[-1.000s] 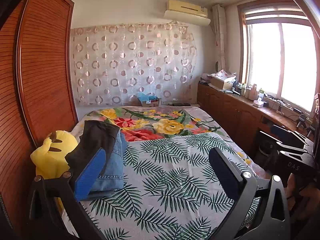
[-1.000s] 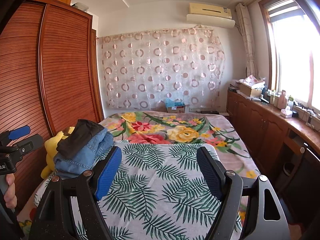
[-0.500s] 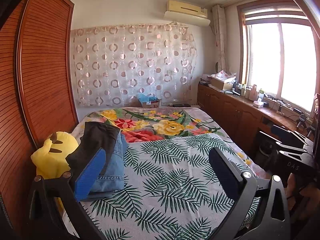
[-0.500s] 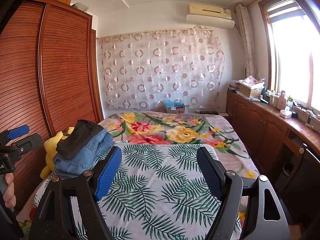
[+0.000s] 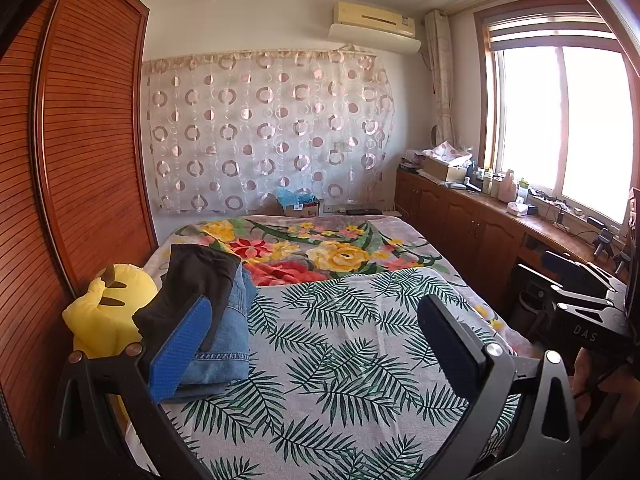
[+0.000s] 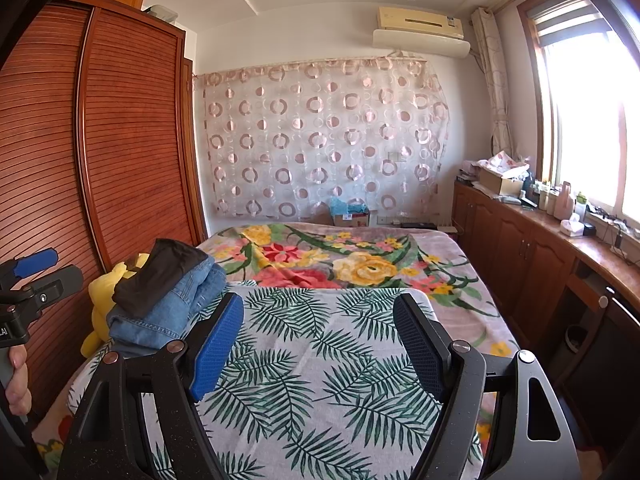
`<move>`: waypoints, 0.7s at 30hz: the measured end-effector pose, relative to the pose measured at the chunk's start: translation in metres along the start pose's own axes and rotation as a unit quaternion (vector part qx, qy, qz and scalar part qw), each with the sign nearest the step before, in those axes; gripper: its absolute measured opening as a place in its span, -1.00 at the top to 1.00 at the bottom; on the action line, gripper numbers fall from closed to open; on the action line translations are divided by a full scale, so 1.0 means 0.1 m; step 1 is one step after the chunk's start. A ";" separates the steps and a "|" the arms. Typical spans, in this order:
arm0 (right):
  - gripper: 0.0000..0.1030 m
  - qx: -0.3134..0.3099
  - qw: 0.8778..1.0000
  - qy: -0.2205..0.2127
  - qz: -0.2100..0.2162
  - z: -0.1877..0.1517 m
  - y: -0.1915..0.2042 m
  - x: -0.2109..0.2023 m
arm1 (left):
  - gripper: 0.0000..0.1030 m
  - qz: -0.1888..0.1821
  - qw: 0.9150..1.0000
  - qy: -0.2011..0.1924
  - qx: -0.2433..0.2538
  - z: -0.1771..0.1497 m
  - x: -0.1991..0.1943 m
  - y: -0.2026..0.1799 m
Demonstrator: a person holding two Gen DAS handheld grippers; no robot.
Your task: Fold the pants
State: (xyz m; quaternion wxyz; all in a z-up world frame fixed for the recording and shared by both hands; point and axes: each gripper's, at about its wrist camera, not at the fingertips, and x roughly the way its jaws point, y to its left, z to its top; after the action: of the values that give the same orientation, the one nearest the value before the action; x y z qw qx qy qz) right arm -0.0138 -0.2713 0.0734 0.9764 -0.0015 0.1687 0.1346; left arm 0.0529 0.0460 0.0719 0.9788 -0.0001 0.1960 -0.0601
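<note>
While both tools gape | folded pants [image 5: 224, 332] left of left tool [image 5: 316, 344]

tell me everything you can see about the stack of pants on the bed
The pants stack sits at the bed's left edge on the palm-leaf sheet. Folded blue denim jeans lie underneath, hem stitching showing at the near end; a folded dark, soft-looking pair lies on top. A grey layer peeks out beneath the jeans. The yellow plush sits right beside it, contact unclear. Both grippers are open and apart from it.
</note>
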 end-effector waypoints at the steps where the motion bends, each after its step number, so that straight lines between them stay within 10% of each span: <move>1: -0.53 0.000 1.000 0.000 0.000 0.00 0.00 0.00 | -0.99 0.000 1.000 0.000 0.000 0.00 0.01 0.00; 21: -0.53 -0.001 1.000 -0.001 0.000 0.00 -0.01 -0.01 | -0.99 0.000 1.000 0.000 0.000 -0.01 0.00 0.00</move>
State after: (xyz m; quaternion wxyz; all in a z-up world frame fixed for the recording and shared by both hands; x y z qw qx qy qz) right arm -0.0142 -0.2725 0.0735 0.9766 -0.0025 0.1676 0.1346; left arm 0.0524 0.0460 0.0714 0.9788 -0.0004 0.1959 -0.0605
